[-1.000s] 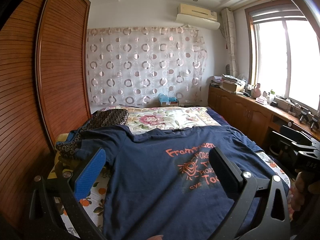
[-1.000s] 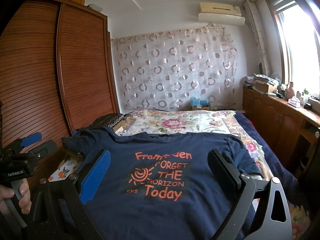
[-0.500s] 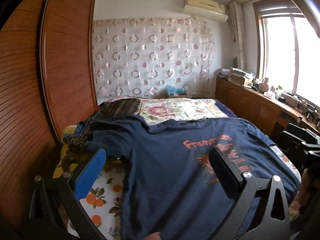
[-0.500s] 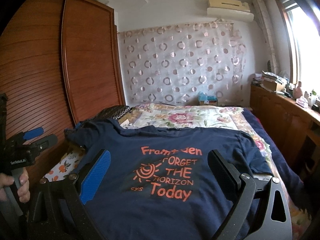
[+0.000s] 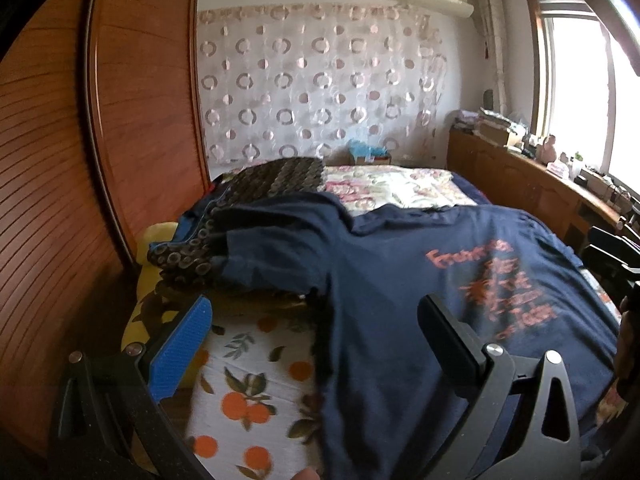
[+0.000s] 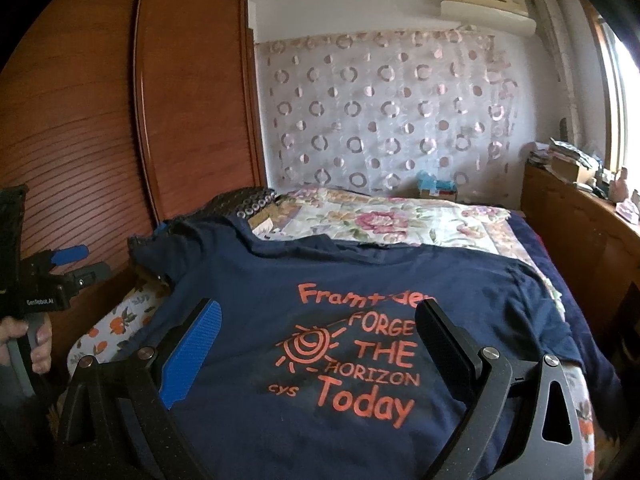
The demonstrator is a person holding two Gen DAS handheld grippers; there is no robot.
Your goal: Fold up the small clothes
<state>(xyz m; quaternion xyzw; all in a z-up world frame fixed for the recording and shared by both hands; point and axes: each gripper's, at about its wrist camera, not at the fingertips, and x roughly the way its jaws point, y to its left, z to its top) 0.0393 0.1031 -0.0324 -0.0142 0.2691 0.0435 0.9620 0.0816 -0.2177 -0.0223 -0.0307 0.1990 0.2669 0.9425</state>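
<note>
While flat, T-shirt [image 6: 256, 292] collar-end toward curtain [image 6: 380, 112].

T-shirt [image 6: 360, 280]: navy matt cloth, orange print | sheet [image 5: 248, 392]: white cloth, orange-fruit print | wardrobe [image 6: 80, 120], left of frame: ribbed reddish wood, slight sheen | right gripper [image 6: 316, 348]: matt black plastic, one ridged blue pad, bright metal screws | curtain [image 6: 384, 112], centre: sheer cloth with rings
</note>
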